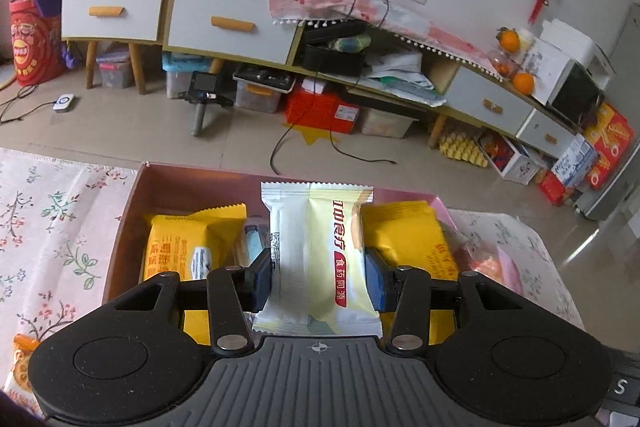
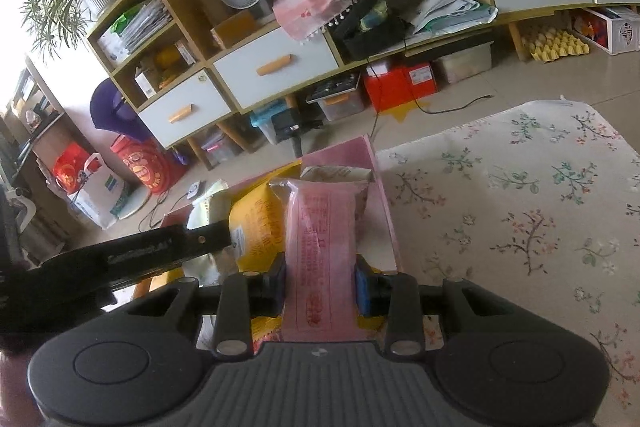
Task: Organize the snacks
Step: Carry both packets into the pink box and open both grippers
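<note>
My left gripper (image 1: 318,277) has its jaws closed on a white and pale yellow snack packet (image 1: 316,259), pinched across its middle and held upright above the pink box (image 1: 192,183). Inside the box, one yellow packet (image 1: 180,243) lies to the left of the held one and another yellow packet (image 1: 404,239) to its right. The box sits on the surface with a flowered cloth (image 1: 52,227) under it.

My right gripper (image 2: 320,285) has its jaws narrow, holding a pink snack packet (image 2: 320,247) by its long sides, standing upright. It hangs at the right edge of the pink box (image 2: 348,155), over a yellow packet (image 2: 260,223). To the right of the box the flowered cloth (image 2: 520,207) is bare. My other tool's black arm (image 2: 160,251) reaches in from the left of the box.
</note>
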`<state>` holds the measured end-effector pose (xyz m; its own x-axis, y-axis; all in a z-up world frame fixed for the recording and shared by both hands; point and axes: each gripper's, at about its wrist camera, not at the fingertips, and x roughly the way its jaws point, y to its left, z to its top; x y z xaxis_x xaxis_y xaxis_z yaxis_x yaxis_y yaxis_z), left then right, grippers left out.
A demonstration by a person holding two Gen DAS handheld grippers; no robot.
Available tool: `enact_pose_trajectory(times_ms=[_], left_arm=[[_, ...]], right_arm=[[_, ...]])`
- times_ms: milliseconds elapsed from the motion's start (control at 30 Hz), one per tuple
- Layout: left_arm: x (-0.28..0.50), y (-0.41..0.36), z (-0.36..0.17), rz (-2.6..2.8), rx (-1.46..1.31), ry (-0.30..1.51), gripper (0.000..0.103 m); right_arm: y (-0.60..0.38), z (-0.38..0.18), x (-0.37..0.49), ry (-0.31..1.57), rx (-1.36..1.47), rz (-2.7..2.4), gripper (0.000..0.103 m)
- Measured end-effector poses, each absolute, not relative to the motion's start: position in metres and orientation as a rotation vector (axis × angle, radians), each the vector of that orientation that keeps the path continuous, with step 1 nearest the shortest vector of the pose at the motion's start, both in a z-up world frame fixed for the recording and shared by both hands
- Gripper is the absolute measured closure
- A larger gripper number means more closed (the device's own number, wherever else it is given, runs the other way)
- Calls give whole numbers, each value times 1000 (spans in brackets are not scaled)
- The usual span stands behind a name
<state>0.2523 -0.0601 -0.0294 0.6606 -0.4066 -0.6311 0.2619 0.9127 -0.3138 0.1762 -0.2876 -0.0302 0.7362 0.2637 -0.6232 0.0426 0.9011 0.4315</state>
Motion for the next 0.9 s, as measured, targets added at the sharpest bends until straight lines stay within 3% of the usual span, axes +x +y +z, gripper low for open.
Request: enact_pose_trajectory(times_ms=[267,433,700,900], left_arm=[[258,-64,-31,-390,-161,765,59],[258,-61,-28,-417,-161,775,54],[241,-52,-17,-426,-165,779,29],[210,-48,0,-442,-127,759,17]], right_arm=[[-291,-31,184,746,462,124,86],[-292,-30,185,754,481,130,76],[-300,-14,173,719,501,118,56],[-306,-1,155,707,528,94,39]])
